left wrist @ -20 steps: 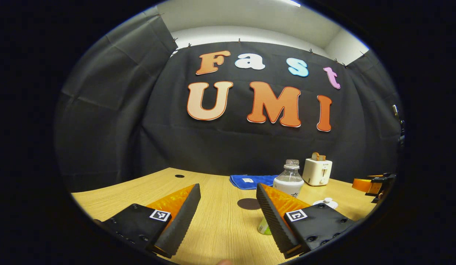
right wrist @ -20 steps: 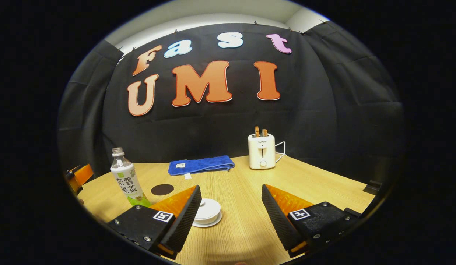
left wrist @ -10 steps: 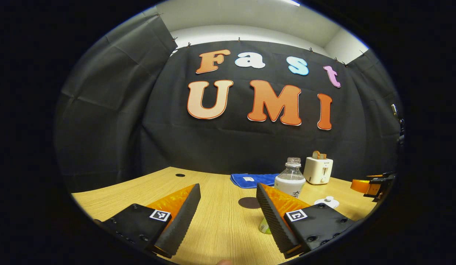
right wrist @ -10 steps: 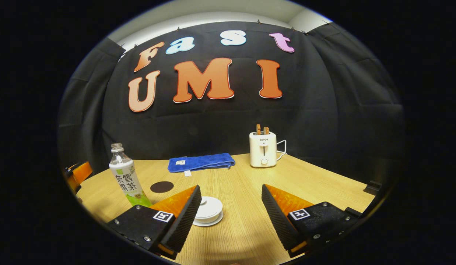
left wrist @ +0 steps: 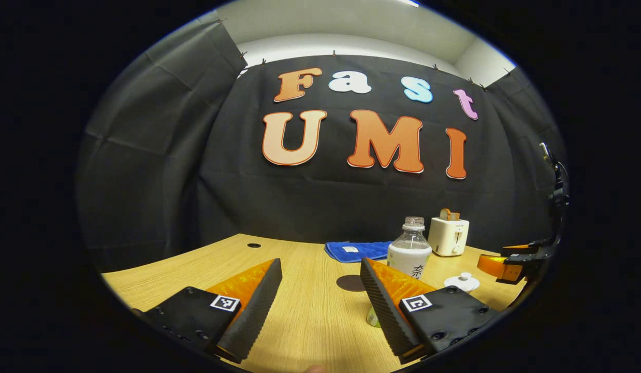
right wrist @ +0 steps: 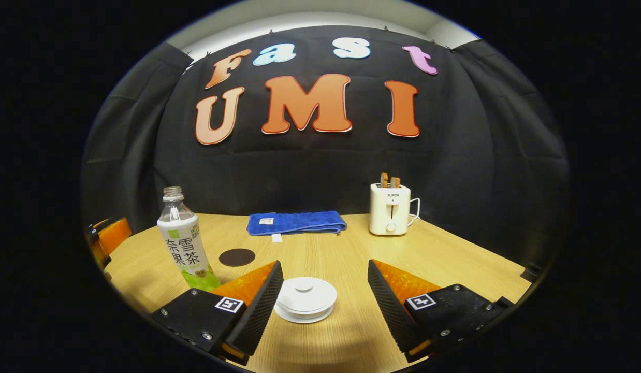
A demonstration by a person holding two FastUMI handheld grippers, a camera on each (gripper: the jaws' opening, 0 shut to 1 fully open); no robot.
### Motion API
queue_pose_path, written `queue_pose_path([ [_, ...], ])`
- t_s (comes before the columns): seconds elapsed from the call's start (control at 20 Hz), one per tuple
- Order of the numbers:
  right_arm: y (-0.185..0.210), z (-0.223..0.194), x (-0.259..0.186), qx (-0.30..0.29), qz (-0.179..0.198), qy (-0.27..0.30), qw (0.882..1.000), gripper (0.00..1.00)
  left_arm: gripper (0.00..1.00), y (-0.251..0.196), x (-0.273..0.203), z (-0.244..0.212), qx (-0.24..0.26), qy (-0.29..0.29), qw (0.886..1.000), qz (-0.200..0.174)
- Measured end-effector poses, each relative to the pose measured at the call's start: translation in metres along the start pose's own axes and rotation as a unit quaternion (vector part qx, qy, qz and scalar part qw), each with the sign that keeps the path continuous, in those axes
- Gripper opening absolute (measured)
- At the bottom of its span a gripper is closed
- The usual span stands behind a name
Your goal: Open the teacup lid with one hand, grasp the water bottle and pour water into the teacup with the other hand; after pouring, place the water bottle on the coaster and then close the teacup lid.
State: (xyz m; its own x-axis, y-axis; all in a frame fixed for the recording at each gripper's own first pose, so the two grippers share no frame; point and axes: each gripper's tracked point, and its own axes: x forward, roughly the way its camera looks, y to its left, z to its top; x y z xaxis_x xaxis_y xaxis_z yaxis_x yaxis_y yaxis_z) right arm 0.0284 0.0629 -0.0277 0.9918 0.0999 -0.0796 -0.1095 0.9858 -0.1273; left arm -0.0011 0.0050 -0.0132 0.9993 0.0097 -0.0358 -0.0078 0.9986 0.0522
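1. The right gripper is spreading wide and carrying nothing, its fingers touching neither the table nor any object. The teacup is sitting low between its two fingers, nearer the left one, with the lid resting on top, so the lid-opening step is not yet done; judging from this, the approach to the lid is the step in hand.
2. The next move is likely calling for the right gripper to descend and centre on the small knob at the lid's top, then narrow onto it without nudging the cup off its saucer.
3. The left gripper is likewise standing wide and empty. The water bottle is rising just behind its right finger, partly hidden by it, not between the fingers; a shift to its right is probably needed before grasping.
4. The coaster is lying flat a little beyond the left gripper's fingertips, just left of the bottle and bare.
5. Farther ahead, a blue towel is lying folded, and a toaster is standing near the wall, both well apart from the cup.
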Motion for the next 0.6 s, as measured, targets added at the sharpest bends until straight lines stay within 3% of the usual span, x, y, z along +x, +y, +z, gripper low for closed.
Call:
queue_pose_path([
  [0.15, 0.015, -0.008, 0.012, -0.021, 0.027, 0.028, 0.999, 0.98, 0.98, 0.004, 0.001, 0.0, 0.003, 0.0, 1.0, 0.006],
  [0.45, 0.024, -0.02, 0.037, -0.041, 0.029, 0.07, 0.996, 0.92, 0.98, 0.011, 0.004, -0.006, 0.005, 0.006, 1.0, 0.012],
  [0.6, 0.018, -0.032, 0.042, -0.037, 0.022, 0.097, 0.994, 0.77, 0.98, 0.013, 0.007, -0.011, 0.007, 0.01, 1.0, 0.013],
])
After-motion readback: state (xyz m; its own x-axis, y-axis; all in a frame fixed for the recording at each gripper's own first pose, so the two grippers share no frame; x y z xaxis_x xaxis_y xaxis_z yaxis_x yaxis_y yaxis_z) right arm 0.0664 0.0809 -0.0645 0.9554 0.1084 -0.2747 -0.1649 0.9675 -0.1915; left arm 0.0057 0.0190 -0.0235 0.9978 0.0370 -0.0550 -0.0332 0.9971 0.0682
